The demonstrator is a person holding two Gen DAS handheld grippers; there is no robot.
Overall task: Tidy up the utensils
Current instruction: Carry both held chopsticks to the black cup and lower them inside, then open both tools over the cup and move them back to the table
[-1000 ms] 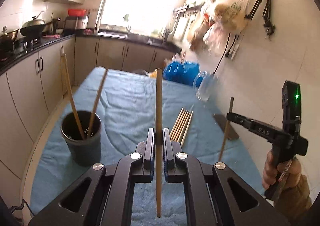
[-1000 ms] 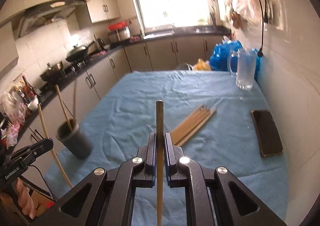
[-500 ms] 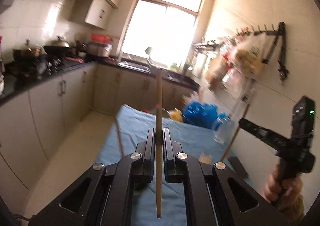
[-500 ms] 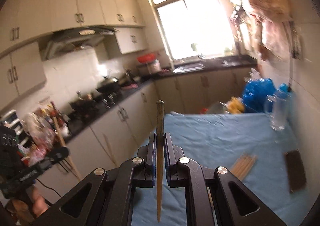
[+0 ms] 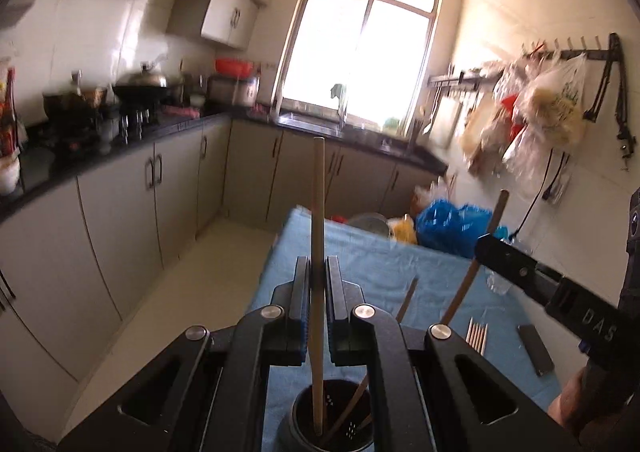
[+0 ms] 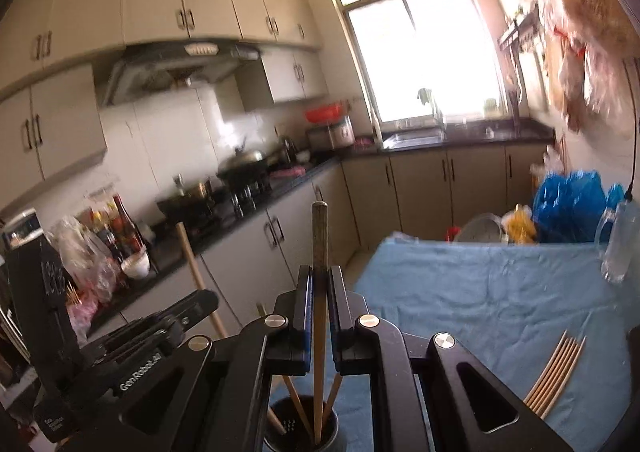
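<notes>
My left gripper (image 5: 318,284) is shut on a wooden chopstick (image 5: 318,212) held upright; its lower end dips into the dark holder cup (image 5: 332,426) below the jaws. My right gripper (image 6: 319,292) is shut on a darker chopstick (image 6: 320,236), also upright, with its lower end inside the same cup (image 6: 302,430). The cup holds other chopsticks. Each gripper shows in the other view: the right one (image 5: 560,292) at the right, the left one (image 6: 132,344) at the lower left. Several loose chopsticks (image 6: 556,376) lie on the blue cloth.
The table with the blue cloth (image 6: 480,284) runs toward the window. A phone (image 5: 536,348) lies near the right wall. A glass jug (image 6: 618,244) and blue bags (image 6: 568,208) stand at the far end. Kitchen cabinets and a stove line the left side.
Both grippers have swung over the holder cup, which now sits directly under the jaws. Both chopstick tips have gone down into the cup. Both grips stay shut.
</notes>
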